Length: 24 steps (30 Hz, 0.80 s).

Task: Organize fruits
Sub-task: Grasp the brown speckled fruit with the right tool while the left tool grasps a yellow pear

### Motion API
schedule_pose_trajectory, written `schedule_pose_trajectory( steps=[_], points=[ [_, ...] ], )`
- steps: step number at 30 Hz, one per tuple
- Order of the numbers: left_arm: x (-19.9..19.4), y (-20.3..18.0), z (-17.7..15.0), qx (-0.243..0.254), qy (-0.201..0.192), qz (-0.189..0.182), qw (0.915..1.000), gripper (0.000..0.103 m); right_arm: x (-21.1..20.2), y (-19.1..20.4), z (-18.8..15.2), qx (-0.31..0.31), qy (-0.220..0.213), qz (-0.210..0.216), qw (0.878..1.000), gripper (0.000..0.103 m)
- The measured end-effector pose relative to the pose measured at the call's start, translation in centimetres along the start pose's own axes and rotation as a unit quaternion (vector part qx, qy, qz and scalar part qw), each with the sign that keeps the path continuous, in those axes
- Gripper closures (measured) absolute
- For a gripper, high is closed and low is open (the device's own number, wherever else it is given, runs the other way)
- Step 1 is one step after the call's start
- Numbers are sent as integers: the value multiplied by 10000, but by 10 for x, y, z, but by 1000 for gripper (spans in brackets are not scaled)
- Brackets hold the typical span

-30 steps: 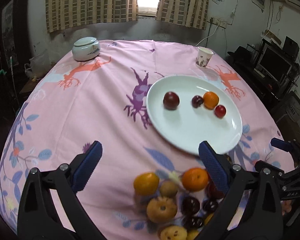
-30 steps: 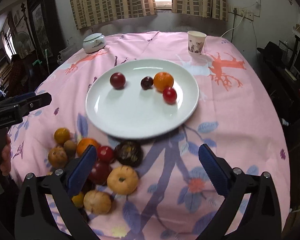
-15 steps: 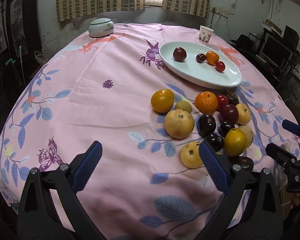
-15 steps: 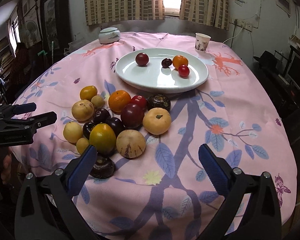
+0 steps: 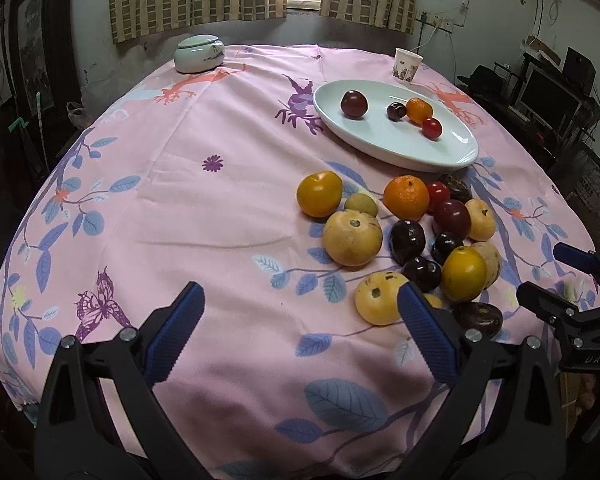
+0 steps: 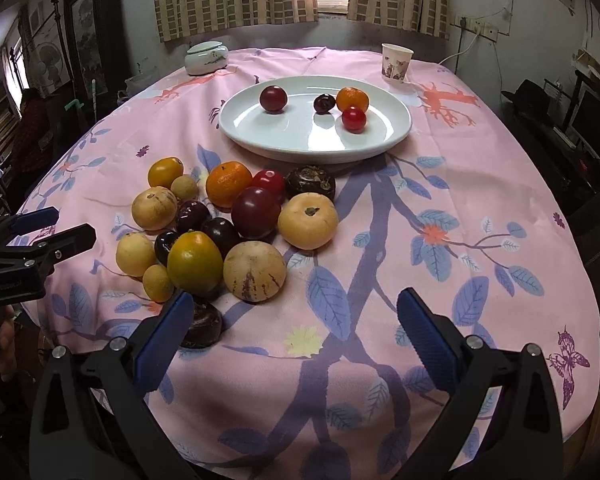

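I held the left gripper (image 5: 300,332) and right gripper (image 6: 296,332) spread wide, empty. Fruit pile (image 6: 228,220) lay on the tablecloth (image 6: 440,184) near the plate (image 6: 300,140), which carried four fruits.

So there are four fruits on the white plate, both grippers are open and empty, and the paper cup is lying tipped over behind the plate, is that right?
Not quite: the paper cup stands upright behind the white plate, as the right wrist view shows. The rest holds: four fruits on the plate, left gripper and right gripper open and empty.
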State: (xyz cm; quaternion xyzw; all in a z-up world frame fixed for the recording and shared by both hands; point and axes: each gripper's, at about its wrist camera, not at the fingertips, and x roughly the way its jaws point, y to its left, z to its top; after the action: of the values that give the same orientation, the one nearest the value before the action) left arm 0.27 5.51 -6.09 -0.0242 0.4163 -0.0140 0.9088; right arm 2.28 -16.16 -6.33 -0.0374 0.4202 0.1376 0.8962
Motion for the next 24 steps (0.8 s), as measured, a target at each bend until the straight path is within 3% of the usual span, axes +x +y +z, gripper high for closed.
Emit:
schedule_pose_trajectory(
  steps=[2, 3, 4, 12, 15, 16, 24],
  points=[
    [-1, 2, -2, -23, -6, 3, 10000, 4, 3, -2, -1, 8, 20, -6, 10000, 9],
    [-1, 3, -3, -35, -7, 5, 10000, 4, 7, -3, -2, 11, 86, 19, 10000, 31],
    [-2, 4, -3, -41, -6, 1, 10000, 4, 11, -4, -2, 21, 198, 65, 9998, 44],
    [-1, 2, -10, 93, 115, -87, 9999, 4, 44, 4, 5, 82, 536, 591, 9968, 45],
    [5, -3, -11, 156, 231, -175, 9995, 4, 54, 15, 11, -196, 474, 376, 9980, 50],
    [7, -4, -11, 174, 277, -193, 9993, 4, 54, 18, 12, -269, 477, 408, 9977, 63],
    [27, -14, -13, 187, 447, -309, 9983, 4, 24, 1, 7, -11, 385, 197, 9991, 62]
  ],
)
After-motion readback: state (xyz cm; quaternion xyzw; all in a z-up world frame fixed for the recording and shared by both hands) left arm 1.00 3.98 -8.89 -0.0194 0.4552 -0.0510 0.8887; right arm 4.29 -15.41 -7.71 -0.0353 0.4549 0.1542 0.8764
